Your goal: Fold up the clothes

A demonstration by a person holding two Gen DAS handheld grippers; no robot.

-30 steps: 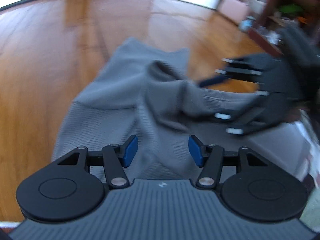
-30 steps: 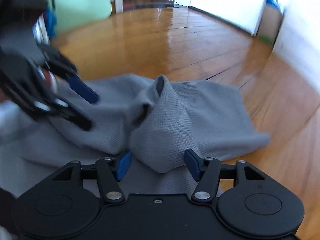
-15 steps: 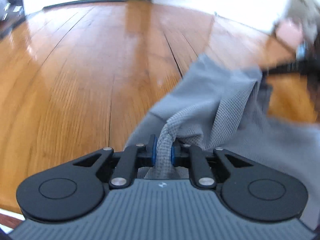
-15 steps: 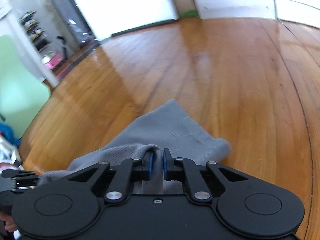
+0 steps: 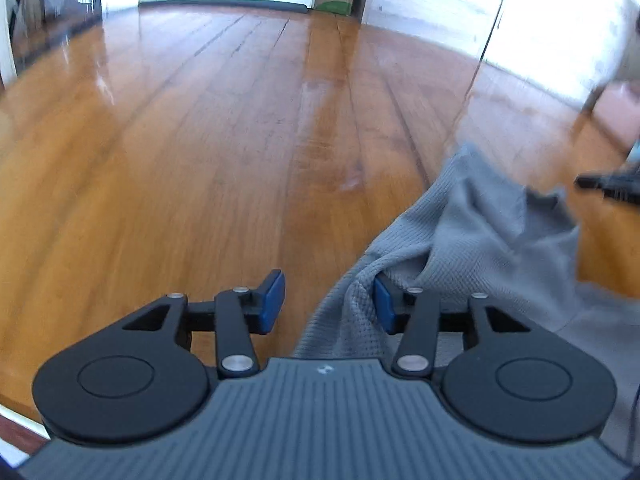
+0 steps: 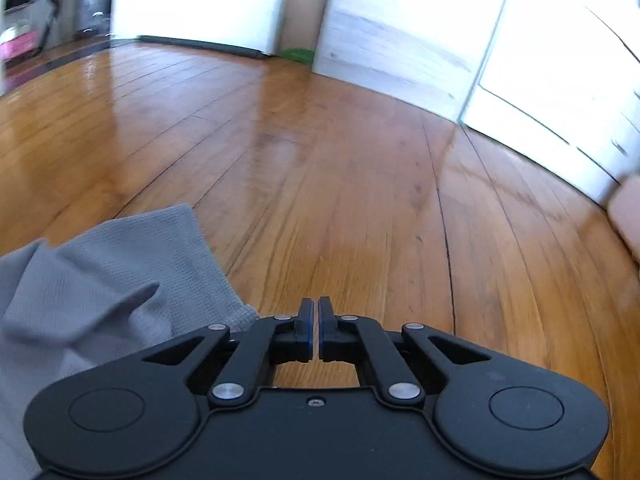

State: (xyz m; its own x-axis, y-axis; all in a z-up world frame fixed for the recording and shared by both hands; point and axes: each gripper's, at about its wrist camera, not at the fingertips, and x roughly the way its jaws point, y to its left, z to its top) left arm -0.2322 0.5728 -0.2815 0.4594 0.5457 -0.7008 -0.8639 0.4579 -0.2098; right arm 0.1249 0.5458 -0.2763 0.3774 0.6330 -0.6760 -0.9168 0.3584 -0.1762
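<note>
A grey knit garment [image 5: 480,240] lies bunched on the wooden floor at the right of the left wrist view. My left gripper [image 5: 330,302] is open; a fold of the cloth rests against its right blue pad [image 5: 382,306]. In the right wrist view the garment [image 6: 100,280] lies at the lower left. My right gripper [image 6: 314,330] is shut with nothing between its pads, just right of the cloth's edge. Part of the right gripper [image 5: 612,184] shows at the far right of the left wrist view.
Glossy wooden floor [image 6: 360,180] stretches ahead in both views. White cabinet doors [image 6: 400,40] and a bright doorway stand at the back. A cardboard box [image 6: 302,20] stands by the wall. A pink object [image 5: 620,112] is at the right edge.
Both grippers were shut on the grey cloth half a second ago. My left gripper has opened. My right gripper is shut with no cloth in it and has moved right, off the garment.
</note>
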